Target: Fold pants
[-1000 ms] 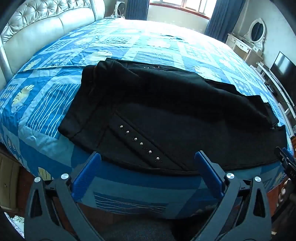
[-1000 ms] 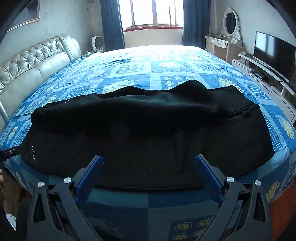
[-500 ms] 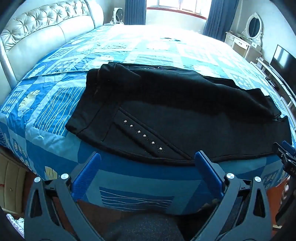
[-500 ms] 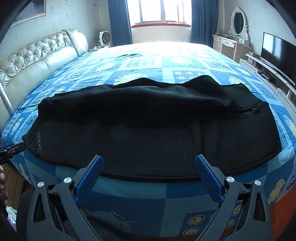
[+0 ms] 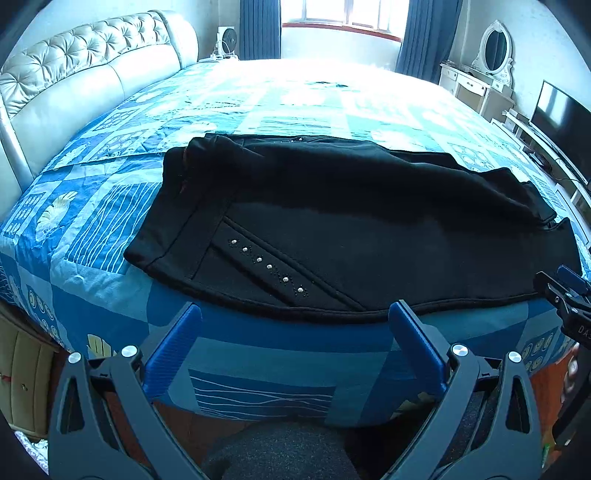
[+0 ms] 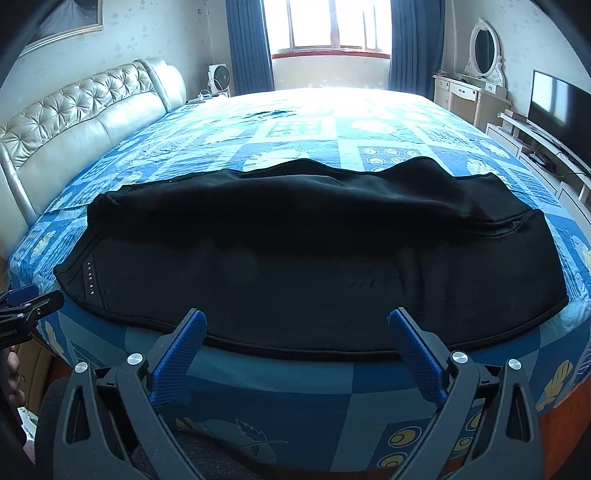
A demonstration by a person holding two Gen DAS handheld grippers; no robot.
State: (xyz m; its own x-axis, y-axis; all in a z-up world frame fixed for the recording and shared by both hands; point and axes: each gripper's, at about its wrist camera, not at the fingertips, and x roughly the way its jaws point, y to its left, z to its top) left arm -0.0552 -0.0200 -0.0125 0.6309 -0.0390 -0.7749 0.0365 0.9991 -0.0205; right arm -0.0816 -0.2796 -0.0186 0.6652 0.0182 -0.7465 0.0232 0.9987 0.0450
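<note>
Black pants point(image 5: 332, 221) lie folded lengthwise along the near edge of the bed, waistband to the left, leg ends to the right. A slanted pocket with a row of silver studs point(image 5: 269, 266) faces up near the waistband. In the right wrist view the pants point(image 6: 295, 266) span most of the width. My left gripper point(image 5: 295, 314) is open and empty, held off the bed edge below the studded pocket. My right gripper point(image 6: 297, 321) is open and empty, held off the edge before the legs. Each gripper shows at the edge of the other's view.
The bed has a blue patchwork quilt point(image 5: 295, 103) and a tufted cream headboard point(image 5: 74, 74) on the left. A dresser with an oval mirror point(image 6: 480, 81) and a TV point(image 6: 557, 107) stand on the right. A window with blue curtains point(image 6: 328, 29) is at the far end.
Both grippers have drawn back and risen from the bed edge, so the pants look farther away. The pants have not moved. Both grippers stay open.
</note>
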